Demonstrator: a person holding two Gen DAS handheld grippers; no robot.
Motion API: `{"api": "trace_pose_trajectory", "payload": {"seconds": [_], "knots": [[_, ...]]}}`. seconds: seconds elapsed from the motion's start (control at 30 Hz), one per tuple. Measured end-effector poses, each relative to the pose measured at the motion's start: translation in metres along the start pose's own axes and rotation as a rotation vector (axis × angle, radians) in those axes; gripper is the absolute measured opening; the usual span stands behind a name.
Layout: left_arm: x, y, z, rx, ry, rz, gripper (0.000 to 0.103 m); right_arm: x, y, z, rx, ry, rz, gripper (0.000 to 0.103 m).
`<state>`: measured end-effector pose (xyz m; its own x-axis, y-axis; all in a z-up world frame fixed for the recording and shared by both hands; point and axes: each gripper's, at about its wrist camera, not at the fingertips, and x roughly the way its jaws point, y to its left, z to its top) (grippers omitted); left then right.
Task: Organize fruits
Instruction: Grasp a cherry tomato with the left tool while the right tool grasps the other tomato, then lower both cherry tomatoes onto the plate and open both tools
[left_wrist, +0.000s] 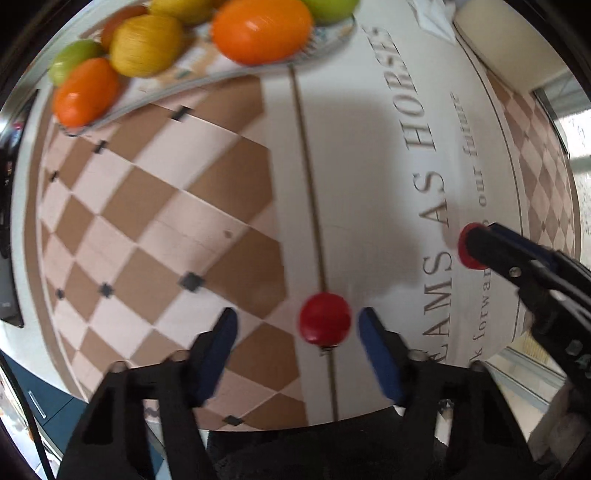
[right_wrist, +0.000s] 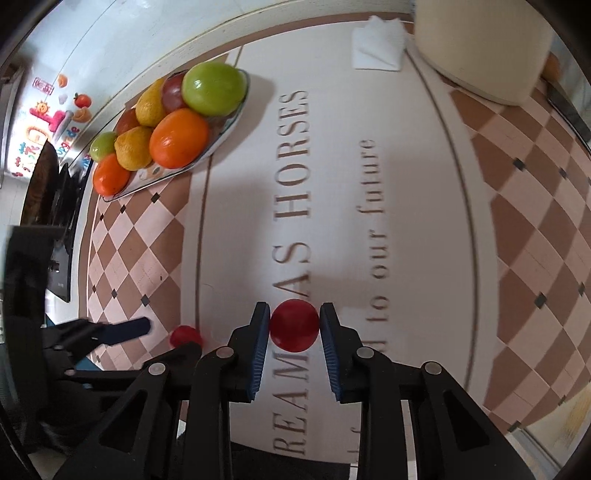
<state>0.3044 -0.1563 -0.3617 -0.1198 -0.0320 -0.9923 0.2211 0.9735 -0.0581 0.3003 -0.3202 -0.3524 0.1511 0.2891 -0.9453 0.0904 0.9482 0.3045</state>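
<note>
My right gripper is shut on a small red fruit, both blue pads touching its sides; it also shows in the left wrist view. My left gripper is open around a second small red fruit that lies on the table close to the right pad; this fruit also shows in the right wrist view. A plate far off holds orange, yellow, green and red fruits, such as a green apple and an orange.
The tablecloth has brown and pink checks and printed lettering. A white napkin and a cream container stand at the far right. A dark object sits beyond the table's left edge.
</note>
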Motion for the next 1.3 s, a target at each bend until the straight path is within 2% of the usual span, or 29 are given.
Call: {"api": "trace_pose_trajectory", "payload": {"seconds": [0.07, 0.2, 0.33, 0.47, 0.57, 0.73, 0.97, 1.17, 1.3], "knots": [[0.007, -0.006, 0.000, 0.004, 0.015, -0.004, 0.043, -0.004, -0.004, -0.002, 0.006, -0.002, 0.000, 0.030], [0.005, -0.014, 0.000, 0.021, -0.012, -0.003, 0.027, -0.009, -0.007, -0.002, 0.021, -0.016, 0.005, 0.030], [-0.012, -0.006, 0.014, -0.004, -0.050, -0.019, 0.027, -0.019, -0.002, 0.004, 0.035, -0.039, 0.034, 0.030], [-0.048, 0.023, 0.029, -0.104, -0.113, -0.085, 0.027, -0.024, 0.009, 0.020, 0.078, -0.053, 0.144, 0.030], [-0.079, 0.059, 0.048, -0.216, -0.161, -0.158, 0.027, -0.017, 0.026, 0.039, 0.130, -0.047, 0.262, 0.030], [-0.101, 0.129, 0.084, -0.381, -0.197, -0.239, 0.027, 0.000, 0.073, 0.081, 0.128, -0.061, 0.365, 0.030], [-0.089, 0.166, 0.111, -0.490, -0.163, -0.291, 0.028, 0.030, 0.125, 0.131, 0.048, -0.016, 0.327, 0.030], [-0.074, 0.169, 0.119, -0.500, -0.150, -0.274, 0.028, 0.044, 0.136, 0.142, 0.028, 0.018, 0.302, 0.032], [-0.070, 0.170, 0.121, -0.501, -0.142, -0.277, 0.029, 0.040, 0.141, 0.141, 0.003, 0.011, 0.277, 0.046]]}}
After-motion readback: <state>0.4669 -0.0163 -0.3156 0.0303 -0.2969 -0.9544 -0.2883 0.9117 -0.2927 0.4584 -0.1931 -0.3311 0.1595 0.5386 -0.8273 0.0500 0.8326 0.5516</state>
